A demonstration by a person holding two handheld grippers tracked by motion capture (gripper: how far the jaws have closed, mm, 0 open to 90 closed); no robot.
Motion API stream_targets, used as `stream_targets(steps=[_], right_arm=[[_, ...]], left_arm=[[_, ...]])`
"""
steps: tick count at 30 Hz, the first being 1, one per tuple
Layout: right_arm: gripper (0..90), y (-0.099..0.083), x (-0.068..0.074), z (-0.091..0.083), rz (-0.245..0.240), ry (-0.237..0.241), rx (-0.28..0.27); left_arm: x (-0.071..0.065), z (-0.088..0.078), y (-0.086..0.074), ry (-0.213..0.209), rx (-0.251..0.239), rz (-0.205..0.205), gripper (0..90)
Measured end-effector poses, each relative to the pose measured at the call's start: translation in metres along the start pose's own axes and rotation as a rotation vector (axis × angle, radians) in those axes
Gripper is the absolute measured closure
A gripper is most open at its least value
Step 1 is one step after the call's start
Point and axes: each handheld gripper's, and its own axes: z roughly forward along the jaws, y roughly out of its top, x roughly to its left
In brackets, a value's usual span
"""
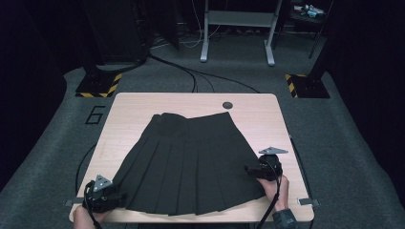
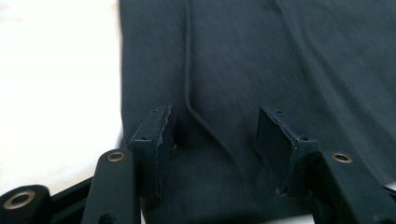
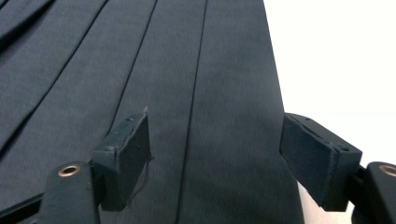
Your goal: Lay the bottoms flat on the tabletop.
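A black pleated skirt lies spread flat on the light wooden table, waistband far, hem near. My left gripper rests at the hem's near left corner. In the left gripper view its jaws stand apart over the cloth, a raised fold running between them, and the pads do not press on it. My right gripper sits at the skirt's right side edge. In the right gripper view it is open above the outermost pleats, straddling the edge where cloth meets table.
A round cable hole sits near the table's far edge. Bare wood shows on both sides of the skirt. On the grey carpet beyond are a floor mark "6", two hazard-striped stand bases, cables and a grey desk frame.
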Motion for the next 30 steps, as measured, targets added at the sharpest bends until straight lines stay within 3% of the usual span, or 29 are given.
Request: stream_targets(steps=[3,7,9,13,18,24,30], right_arm=[[16.8,-0.008,0.002,-0.003,0.024,-0.009,0.007],[6.9,-0.013,0.008,-0.008,0.024,-0.017,0.014],[0.7,-0.012,0.014,-0.008,0.021,-0.018,0.037],[0.0,-0.012,0.025,-0.001,-0.014,-0.015,0.068],[0.0,-0.020,0.032,0.009,-0.035,-0.040,0.130],[0.0,-0.027,0.031,0.010,-0.034,-0.038,0.084],[0.0,-0.023,0.028,0.015,-0.037,-0.044,0.076]], left_arm=[[-0.002,-0.008,0.003,-0.006,0.001,0.007,34.8],[-0.003,-0.015,0.018,0.016,-0.050,-0.014,16.4],[-0.002,-0.010,0.026,0.027,-0.044,-0.017,13.3],[-0.003,0.009,0.030,0.039,0.016,-0.025,2.1],[-0.004,0.022,0.022,0.065,0.050,-0.039,0.0],[0.000,0.028,0.016,0.036,0.040,-0.077,0.0],[0.005,0.035,0.020,0.035,0.027,-0.082,0.0]])
